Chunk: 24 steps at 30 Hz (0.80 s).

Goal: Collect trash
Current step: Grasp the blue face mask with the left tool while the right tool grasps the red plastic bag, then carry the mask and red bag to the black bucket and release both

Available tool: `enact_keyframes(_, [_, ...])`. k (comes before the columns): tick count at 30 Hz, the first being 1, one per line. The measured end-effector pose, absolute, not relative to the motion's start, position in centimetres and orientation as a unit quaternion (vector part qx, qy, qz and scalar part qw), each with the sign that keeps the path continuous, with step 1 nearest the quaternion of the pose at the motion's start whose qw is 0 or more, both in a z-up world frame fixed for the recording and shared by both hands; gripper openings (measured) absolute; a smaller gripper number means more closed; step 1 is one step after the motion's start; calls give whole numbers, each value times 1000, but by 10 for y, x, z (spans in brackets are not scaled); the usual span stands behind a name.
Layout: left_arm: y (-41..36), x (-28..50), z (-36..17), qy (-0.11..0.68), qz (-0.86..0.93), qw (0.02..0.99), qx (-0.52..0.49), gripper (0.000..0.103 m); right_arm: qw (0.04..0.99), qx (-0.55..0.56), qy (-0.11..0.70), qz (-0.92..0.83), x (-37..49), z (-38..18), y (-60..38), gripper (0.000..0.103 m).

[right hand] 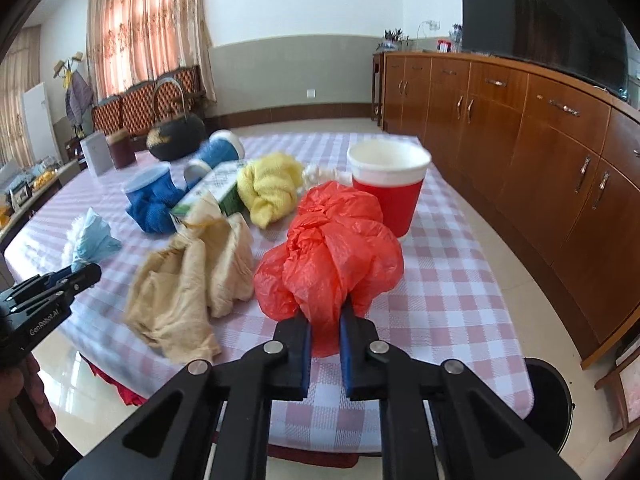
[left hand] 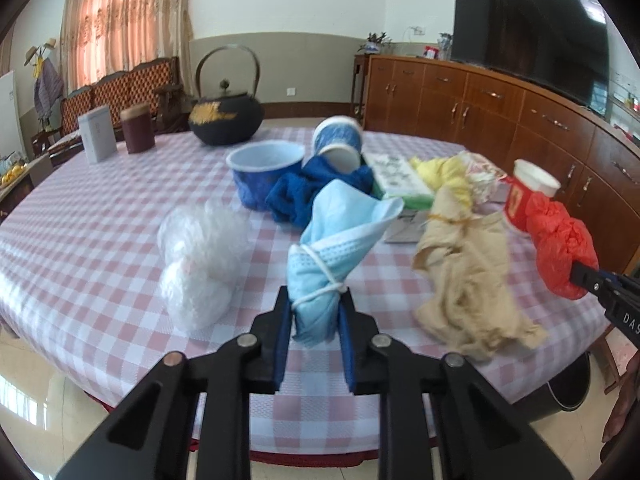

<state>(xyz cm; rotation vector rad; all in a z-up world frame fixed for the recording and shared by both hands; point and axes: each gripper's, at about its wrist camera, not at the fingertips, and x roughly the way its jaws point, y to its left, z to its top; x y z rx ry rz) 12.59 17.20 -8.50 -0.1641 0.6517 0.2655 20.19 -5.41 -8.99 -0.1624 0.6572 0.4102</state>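
My left gripper (left hand: 314,300) is shut on a bundled light-blue face mask (left hand: 336,232) and holds it above the checked table's near edge. My right gripper (right hand: 325,314) is shut on a knotted red plastic bag (right hand: 332,248), also seen at the right of the left wrist view (left hand: 560,244). The left gripper and its mask (right hand: 94,240) show at the left of the right wrist view. A crumpled beige cloth (left hand: 468,272) lies between the two grippers. A white plastic wad (left hand: 200,252) lies left of the mask.
On the table (left hand: 80,216) stand blue cups (left hand: 264,172), a blue cloth (left hand: 316,190), a yellow cloth (right hand: 268,188), a carton (left hand: 400,176), a red paper cup (right hand: 388,184) and a black teapot (left hand: 226,114). A black bin (right hand: 548,404) stands on the floor right of the table. Wooden cabinets (right hand: 520,128) line the right.
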Motion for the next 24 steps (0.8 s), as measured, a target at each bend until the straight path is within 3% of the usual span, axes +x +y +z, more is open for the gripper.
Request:
enact_keyframes(14, [95, 109, -25, 273, 43, 960, -38, 23, 955, -40, 266, 128, 145, -34, -138, 12])
enact_keyframes(24, [6, 109, -15, 269, -63, 961, -3, 23, 963, -23, 262, 51, 104, -27, -227, 12])
